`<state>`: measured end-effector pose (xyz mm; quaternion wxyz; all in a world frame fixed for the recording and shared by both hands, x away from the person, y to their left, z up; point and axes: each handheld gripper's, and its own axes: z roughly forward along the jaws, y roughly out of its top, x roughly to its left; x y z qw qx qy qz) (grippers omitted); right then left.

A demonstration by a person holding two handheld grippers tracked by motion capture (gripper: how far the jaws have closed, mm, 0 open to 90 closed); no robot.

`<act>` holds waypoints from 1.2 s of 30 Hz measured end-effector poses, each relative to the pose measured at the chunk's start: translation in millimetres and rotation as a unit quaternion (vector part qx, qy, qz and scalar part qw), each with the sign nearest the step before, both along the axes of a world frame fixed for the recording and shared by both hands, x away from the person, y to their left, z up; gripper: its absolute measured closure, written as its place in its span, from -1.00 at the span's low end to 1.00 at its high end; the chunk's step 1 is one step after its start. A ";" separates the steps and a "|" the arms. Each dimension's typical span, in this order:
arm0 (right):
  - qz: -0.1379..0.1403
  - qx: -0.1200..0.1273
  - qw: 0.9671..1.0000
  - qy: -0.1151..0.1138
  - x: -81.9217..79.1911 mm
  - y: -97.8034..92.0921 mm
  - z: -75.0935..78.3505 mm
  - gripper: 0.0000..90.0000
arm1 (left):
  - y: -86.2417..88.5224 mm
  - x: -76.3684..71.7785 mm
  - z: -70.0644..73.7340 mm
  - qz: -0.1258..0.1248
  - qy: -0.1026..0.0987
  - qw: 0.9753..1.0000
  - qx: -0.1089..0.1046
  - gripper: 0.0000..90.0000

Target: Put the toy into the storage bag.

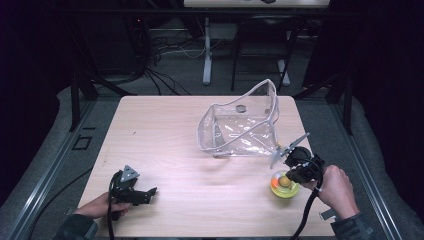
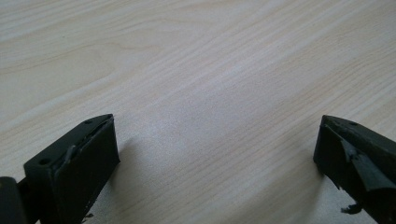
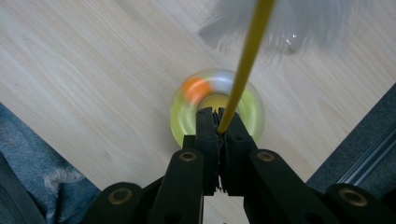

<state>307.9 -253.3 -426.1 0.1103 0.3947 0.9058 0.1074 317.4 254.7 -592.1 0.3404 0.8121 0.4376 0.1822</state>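
Note:
A round yellow-green toy [image 1: 284, 185] with an orange ball [image 3: 196, 88] in it sits near the table's front right corner. My right gripper [image 1: 294, 159] hangs just above it, shut on a thin yellow stick [image 3: 247, 56] tipped with grey feathers [image 1: 290, 147]. The feathers look blurred in the right gripper view. My left gripper [image 1: 145, 192] rests low at the front left of the table, open, with bare wood between its fingers [image 2: 79, 158].
A clear plastic bag [image 1: 240, 125] stands open at the back middle of the wooden table [image 1: 165, 130], just beyond the feathers. Cables and table legs lie on the floor behind. Metal rails run along both sides.

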 end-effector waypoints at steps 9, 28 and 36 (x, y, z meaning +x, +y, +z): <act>-0.001 -0.009 1.000 -0.004 2.6 -1.2 1.1 0.95 | 0.1 0.0 0.1 0.000 0.000 1.000 0.001 -1.00; 0.020 -0.027 0.999 0.028 10.6 4.9 10.9 0.95 | 0.2 0.0 0.1 -0.001 0.000 1.000 0.001 -1.00; 0.025 -0.031 0.999 0.032 14.7 6.8 19.5 0.95 | 0.2 0.1 0.1 -0.001 0.000 1.000 0.001 -1.00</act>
